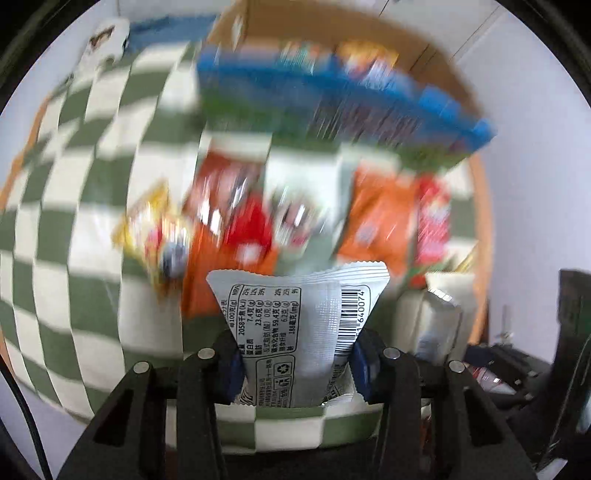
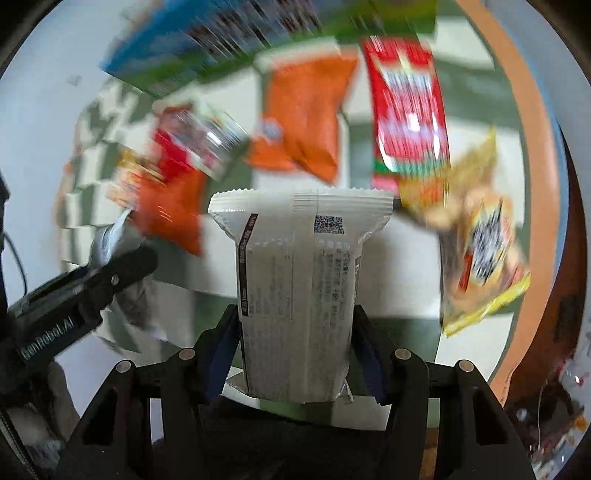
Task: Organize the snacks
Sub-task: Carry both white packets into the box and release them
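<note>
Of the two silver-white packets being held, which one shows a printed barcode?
The silver-white packet in the left tool: barcode on its right side. The right tool's packet shows a QR code.

Matt black plastic on the left gripper, with small bright metal pins at the joints and dark blue, rubber-like pads inside. Same matt black plastic, metal pins and blue pads on the right gripper. Silver-white foil-like film on the left packet, slightly shiny, with a crimped, ribbed top seal. Pale matt film, printed, on the right packet, also with a ribbed seal. Glossy plastic film with bright reflections on the red packet. Soft woven look on the green-and-white checked cloth. Plain brown matt cardboard on the box.
</note>
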### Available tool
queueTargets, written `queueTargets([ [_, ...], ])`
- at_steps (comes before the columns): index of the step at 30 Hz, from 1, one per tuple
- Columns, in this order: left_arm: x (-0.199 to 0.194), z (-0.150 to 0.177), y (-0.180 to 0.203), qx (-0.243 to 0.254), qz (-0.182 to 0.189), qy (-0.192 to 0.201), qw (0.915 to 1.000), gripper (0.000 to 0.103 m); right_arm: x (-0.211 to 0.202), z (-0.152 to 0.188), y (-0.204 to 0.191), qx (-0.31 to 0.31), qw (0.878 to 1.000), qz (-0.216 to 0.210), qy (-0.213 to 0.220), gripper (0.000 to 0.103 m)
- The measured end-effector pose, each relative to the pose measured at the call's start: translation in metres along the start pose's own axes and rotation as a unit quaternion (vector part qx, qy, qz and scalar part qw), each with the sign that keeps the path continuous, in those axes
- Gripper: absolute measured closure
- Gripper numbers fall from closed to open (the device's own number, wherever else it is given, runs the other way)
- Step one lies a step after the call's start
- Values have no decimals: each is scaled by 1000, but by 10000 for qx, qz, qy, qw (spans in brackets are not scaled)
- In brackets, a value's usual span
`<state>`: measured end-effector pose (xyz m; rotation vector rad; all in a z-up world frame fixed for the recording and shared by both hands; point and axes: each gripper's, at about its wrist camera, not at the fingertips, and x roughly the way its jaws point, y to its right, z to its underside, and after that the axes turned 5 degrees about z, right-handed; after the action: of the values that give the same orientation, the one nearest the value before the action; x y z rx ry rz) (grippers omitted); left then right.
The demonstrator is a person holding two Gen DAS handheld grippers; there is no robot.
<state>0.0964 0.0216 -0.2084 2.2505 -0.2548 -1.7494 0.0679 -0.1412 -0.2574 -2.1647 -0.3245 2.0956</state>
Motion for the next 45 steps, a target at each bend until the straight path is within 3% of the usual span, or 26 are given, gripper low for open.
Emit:
queueTargets([
  [6,-55,-116,-3,107,348,738,9966,60,-88,-91,-9,-81,9946,-191,1013,42],
  [11,-56,-197,7,177,100,899,9957,60,-131,-189,0,-165,9832,439,1763,42],
  [17,-8,-279,-4,70,-295,547,9980,60,-116,-295,26,-239,9797,1288,1518,42],
  [21,30,-314,-17,-26,-495,233,9985,60,-87,-334,38,-191,9806,1536,1201,42],
  [26,59,-337,-32,-163,-641,-21,9978,59,-46,-375,45,-160,9803,1737,928,42],
  [30,73,-348,-38,-162,-648,-111,9977,57,-13,-386,46,-92,9792,1862,797,40],
  [31,75,-350,-40,-193,-627,-85,9978,51,-6,-390,47,-55,9793,1870,774,39],
  [32,76,-350,-41,-182,-606,-69,9980,38,-6,-391,48,-46,9793,1875,758,36],
  [33,77,-351,-42,-170,-638,-32,9978,30,-2,-393,49,-20,9812,1785,730,28],
  [34,76,-350,-42,-174,-618,7,9979,14,3,-396,50,-9,9826,1724,698,22],
  [35,75,-349,-42,-182,-574,56,9982,11,7,-397,49,-21,9830,1702,682,20],
  [37,74,-347,-42,-172,-543,113,9983,11,9,-398,48,-43,9829,1701,703,14],
  [45,62,-328,-31,-62,-711,353,9968,10,1,-385,50,103,9834,1582,879,12],
])
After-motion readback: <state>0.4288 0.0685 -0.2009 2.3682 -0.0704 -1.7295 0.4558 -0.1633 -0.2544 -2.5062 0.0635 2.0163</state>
